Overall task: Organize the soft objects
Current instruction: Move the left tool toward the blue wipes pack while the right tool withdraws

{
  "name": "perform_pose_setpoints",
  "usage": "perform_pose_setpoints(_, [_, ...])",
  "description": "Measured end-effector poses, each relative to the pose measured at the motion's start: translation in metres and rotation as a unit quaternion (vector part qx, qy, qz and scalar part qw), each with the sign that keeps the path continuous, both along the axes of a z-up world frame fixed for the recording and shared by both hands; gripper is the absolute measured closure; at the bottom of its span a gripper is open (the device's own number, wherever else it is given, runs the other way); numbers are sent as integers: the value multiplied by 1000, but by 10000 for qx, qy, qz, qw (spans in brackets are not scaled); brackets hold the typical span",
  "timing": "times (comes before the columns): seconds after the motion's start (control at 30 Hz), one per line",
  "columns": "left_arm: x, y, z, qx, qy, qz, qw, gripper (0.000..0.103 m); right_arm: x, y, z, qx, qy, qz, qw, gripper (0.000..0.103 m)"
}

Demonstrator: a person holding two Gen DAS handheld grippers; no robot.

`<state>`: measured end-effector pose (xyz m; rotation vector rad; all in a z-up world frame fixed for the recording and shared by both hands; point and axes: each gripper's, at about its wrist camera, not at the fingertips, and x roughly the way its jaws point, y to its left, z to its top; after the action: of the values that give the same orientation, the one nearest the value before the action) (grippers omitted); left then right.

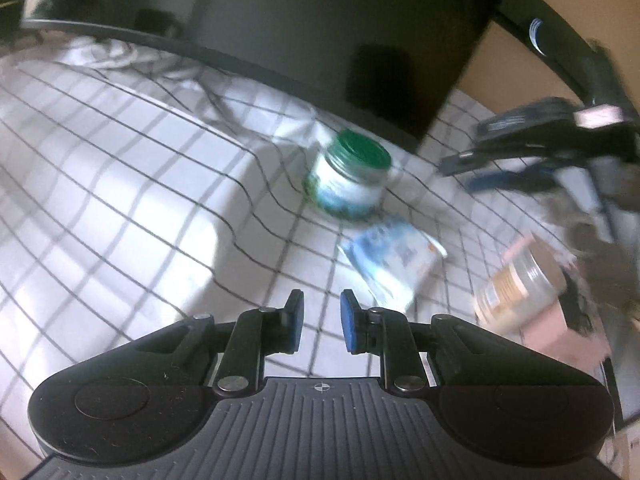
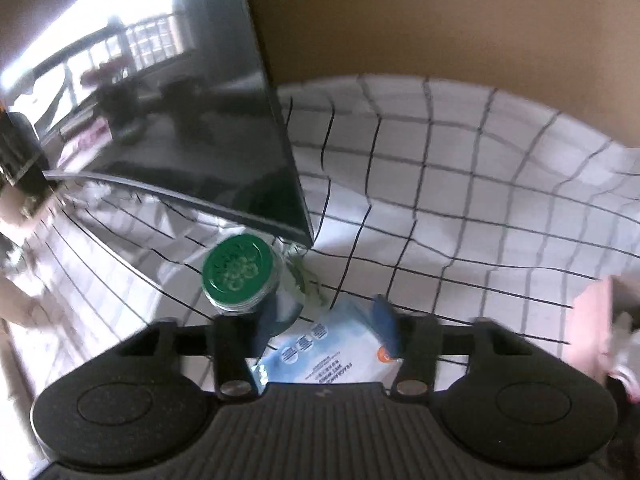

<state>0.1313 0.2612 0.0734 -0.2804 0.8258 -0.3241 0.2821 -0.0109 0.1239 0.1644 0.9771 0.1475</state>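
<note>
A soft blue and white packet (image 1: 394, 258) lies on the checked cloth, right of centre in the left wrist view. My left gripper (image 1: 321, 326) is open and empty, just short of the packet and to its left. My right gripper (image 1: 456, 174) shows blurred at the right, open, hovering above the cloth. In the right wrist view the right gripper (image 2: 326, 326) is open over the packet (image 2: 320, 354), its fingers on either side. A green-lidded jar (image 2: 236, 270) stands just left of it; it also shows in the left wrist view (image 1: 348, 176).
A dark TV screen (image 2: 180, 120) stands on the checked cloth (image 1: 120, 200) behind the jar. A clear jar with a tan label (image 1: 516, 288) sits in a pink box (image 1: 560, 332) at the right, beside dark fuzzy things. The pink box (image 2: 596, 320) shows at the right edge.
</note>
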Motion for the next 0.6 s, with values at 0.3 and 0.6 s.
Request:
perform_pose_setpoints(0.3, [11, -29, -14, 245, -203, -765, 9966, 81, 43, 4, -62, -463, 360, -753, 9954, 77])
perform_pose_setpoints(0.6, [49, -46, -10, 426, -391, -1015, 9931, 81, 47, -1, -86, 384, 1309, -308, 9902, 77])
